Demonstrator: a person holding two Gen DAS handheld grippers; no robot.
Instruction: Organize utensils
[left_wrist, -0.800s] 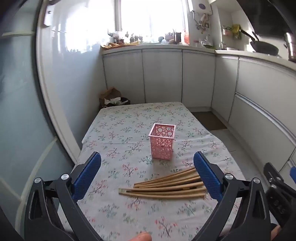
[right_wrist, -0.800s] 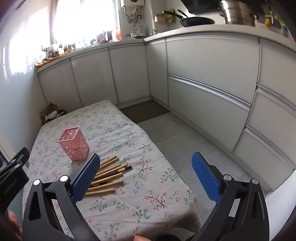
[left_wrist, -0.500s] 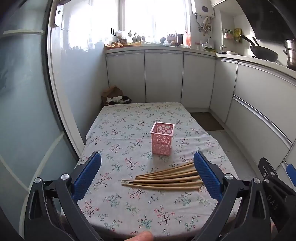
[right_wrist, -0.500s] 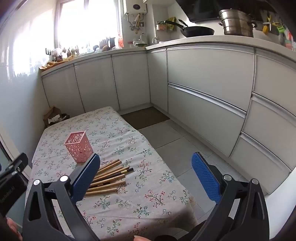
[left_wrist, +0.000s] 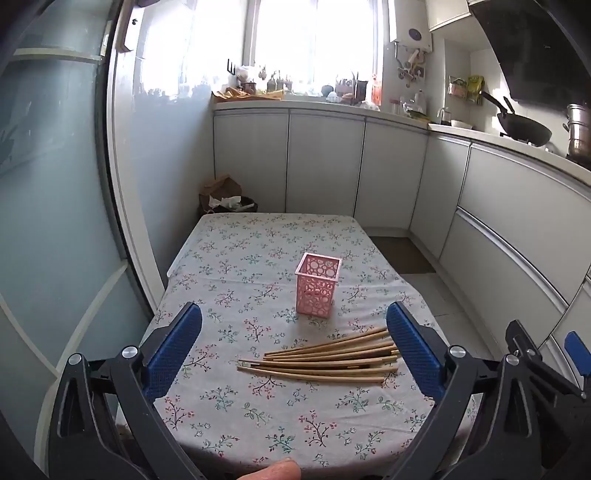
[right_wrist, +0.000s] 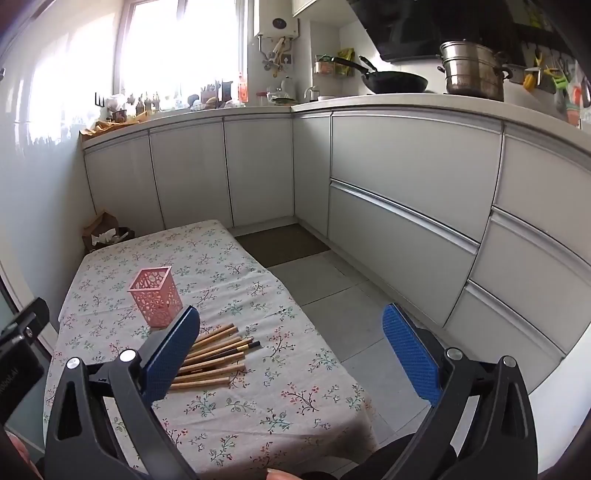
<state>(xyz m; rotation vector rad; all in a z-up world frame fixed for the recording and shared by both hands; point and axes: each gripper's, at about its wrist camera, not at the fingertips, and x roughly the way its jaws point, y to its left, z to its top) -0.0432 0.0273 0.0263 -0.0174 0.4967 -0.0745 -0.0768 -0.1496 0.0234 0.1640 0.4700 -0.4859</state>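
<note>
A pink perforated holder (left_wrist: 317, 290) (right_wrist: 156, 297) stands upright near the middle of the floral tablecloth (left_wrist: 236, 266) (right_wrist: 229, 266). In front of it lies a fanned bundle of several wooden chopsticks (left_wrist: 325, 360) (right_wrist: 214, 356). My left gripper (left_wrist: 293, 350) hovers open above the near end of the table, nothing between its blue pads (left_wrist: 173, 345). My right gripper (right_wrist: 291, 354) is open too, over the table's right edge and the floor. Its left pad (right_wrist: 170, 354) hides the chopsticks' left ends. The right gripper's body (left_wrist: 535, 369) shows at the lower right of the left wrist view.
White kitchen cabinets (right_wrist: 406, 184) wrap the back and right. A wok (right_wrist: 395, 81) and a steel pot (right_wrist: 472, 74) sit on the counter. A brown bag with rubbish (left_wrist: 225, 195) stands beyond the table's far left corner. Grey tiled floor (right_wrist: 332, 295) lies right of the table.
Both grippers have pulled back and risen from the table, so more of the tablecloth, its near edge and the room show. Holder and chopsticks have not moved. Jaws stay wide.
</note>
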